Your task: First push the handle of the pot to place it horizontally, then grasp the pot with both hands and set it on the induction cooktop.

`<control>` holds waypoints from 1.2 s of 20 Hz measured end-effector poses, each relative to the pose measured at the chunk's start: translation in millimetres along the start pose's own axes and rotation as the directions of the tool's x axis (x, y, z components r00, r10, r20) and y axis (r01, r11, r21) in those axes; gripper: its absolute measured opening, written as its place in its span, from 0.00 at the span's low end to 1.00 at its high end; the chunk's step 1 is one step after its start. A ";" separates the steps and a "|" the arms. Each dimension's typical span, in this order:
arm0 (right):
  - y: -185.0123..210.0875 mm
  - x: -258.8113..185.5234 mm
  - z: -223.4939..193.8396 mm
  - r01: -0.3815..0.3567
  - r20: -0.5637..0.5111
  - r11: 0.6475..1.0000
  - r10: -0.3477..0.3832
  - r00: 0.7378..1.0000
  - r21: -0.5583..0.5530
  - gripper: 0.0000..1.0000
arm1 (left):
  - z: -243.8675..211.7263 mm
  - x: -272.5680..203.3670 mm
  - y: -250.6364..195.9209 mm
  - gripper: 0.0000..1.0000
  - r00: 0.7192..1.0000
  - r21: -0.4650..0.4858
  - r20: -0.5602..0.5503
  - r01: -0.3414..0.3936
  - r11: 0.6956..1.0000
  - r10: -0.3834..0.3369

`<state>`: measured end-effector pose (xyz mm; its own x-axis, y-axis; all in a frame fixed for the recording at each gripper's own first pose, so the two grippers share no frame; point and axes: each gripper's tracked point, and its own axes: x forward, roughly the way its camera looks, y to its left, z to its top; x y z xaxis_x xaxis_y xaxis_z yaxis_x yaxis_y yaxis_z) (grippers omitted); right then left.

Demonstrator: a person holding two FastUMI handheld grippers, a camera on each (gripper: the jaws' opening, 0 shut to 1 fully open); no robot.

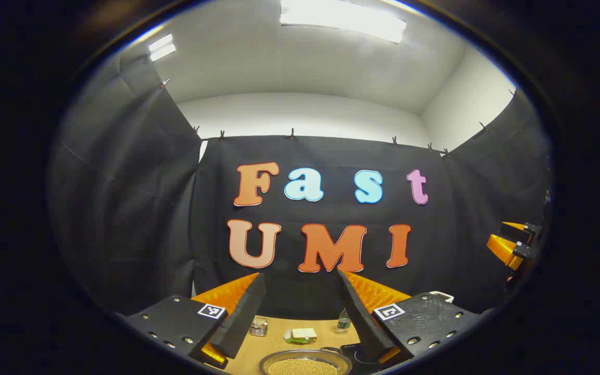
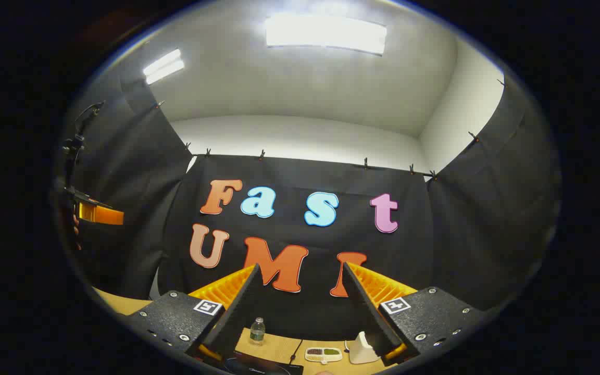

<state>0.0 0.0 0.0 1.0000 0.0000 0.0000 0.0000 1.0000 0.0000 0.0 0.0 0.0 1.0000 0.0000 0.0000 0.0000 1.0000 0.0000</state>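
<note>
Both your left gripper (image 1: 300, 284) and right gripper (image 2: 300, 276) have jaws wide open, empty, raised. The round metal pot (image 1: 305, 362) sits low on the wooden bench (image 1: 274, 338). Handle-push not begun; lower first.

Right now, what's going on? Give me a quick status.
Left gripper open, raised. Right gripper open, raised. Pot on the table, untouched, beside the cooktop. Nothing between the fingers.
</note>
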 end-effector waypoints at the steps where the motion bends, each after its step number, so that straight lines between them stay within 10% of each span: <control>1: 0.2 1.3 0.9 0.000 -0.006 1.000 0.000 1.000 0.002 0.94 | 3.0 -1.7 -2.7 0.88 1.000 -0.013 0.003 0.014 1.000 -0.014; 24: -7.3 -7.7 -16.5 -0.009 -0.015 1.000 0.009 1.000 -0.022 0.95 | -37.6 -7.1 -25.3 0.92 0.996 0.009 -0.029 0.089 0.996 -0.089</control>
<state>-7.7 -7.3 -16.5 0.9998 0.0088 -0.0151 -0.0091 0.9997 -0.0218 -7.1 -25.3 -37.6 0.9956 -0.0889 -0.0285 0.0892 0.9960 0.0089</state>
